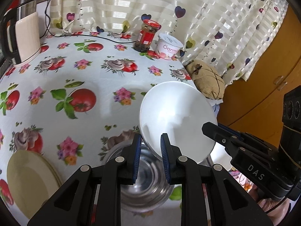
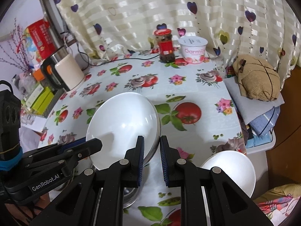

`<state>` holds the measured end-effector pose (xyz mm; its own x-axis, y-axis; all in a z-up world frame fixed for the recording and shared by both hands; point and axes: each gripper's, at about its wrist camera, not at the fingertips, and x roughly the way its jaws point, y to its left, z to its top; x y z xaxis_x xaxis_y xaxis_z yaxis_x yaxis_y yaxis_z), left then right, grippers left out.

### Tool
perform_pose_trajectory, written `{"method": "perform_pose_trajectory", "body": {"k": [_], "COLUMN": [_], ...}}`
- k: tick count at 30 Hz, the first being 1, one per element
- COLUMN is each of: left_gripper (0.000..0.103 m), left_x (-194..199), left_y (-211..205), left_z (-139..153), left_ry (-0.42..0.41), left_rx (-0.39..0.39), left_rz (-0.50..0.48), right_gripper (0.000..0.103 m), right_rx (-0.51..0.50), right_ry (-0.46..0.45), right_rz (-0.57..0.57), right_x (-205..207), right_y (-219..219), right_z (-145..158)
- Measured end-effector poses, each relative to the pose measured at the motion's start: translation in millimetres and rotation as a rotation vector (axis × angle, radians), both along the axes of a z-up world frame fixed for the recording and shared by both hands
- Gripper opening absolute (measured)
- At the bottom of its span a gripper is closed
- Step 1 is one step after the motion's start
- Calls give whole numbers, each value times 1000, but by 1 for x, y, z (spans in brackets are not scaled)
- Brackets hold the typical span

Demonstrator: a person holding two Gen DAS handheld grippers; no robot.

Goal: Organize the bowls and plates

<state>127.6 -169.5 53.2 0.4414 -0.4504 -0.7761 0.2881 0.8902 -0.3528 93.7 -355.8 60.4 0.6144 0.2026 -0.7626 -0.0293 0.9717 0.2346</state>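
Holding one white bowl (image 1: 176, 120) tilted above one steel bowl (image 1: 144, 184), both grippers angle downward over the table (image 1: 94, 75). Left gripper (image 1: 150, 160) and right gripper (image 2: 152, 162) are each clamped on opposite rims. A second white bowl (image 2: 231, 169) and yellow plates (image 1: 28, 180) (count unclear) rest nearby.

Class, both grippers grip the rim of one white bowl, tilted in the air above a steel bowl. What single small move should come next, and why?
Probably lower the white bowl level onto the steel bowl directly beneath, nesting them. The left gripper and right gripper each pinch opposite rim edges, so both must descend together to keep it from tipping.
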Motion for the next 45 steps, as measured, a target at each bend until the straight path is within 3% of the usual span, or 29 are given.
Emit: {"method": "perform_pose_trajectory", "body": {"k": [16,32,45], "left_gripper": [22,22,22], "left_x": [-29,-28,-26], "left_y": [28,30,30], "left_z": [-19,-42,-47], "left_ry": [52,113,121], "left_rx": [38,71,73], "left_rz": [36,40,34], "right_gripper": [17,17,18], "right_rx": [25,42,41], "right_ry": [52,131,150], "right_rz": [57,78,84], "right_x": [-22,-18,-17], "right_y": [34,39,40], "right_z": [-18,-50,-57]}}
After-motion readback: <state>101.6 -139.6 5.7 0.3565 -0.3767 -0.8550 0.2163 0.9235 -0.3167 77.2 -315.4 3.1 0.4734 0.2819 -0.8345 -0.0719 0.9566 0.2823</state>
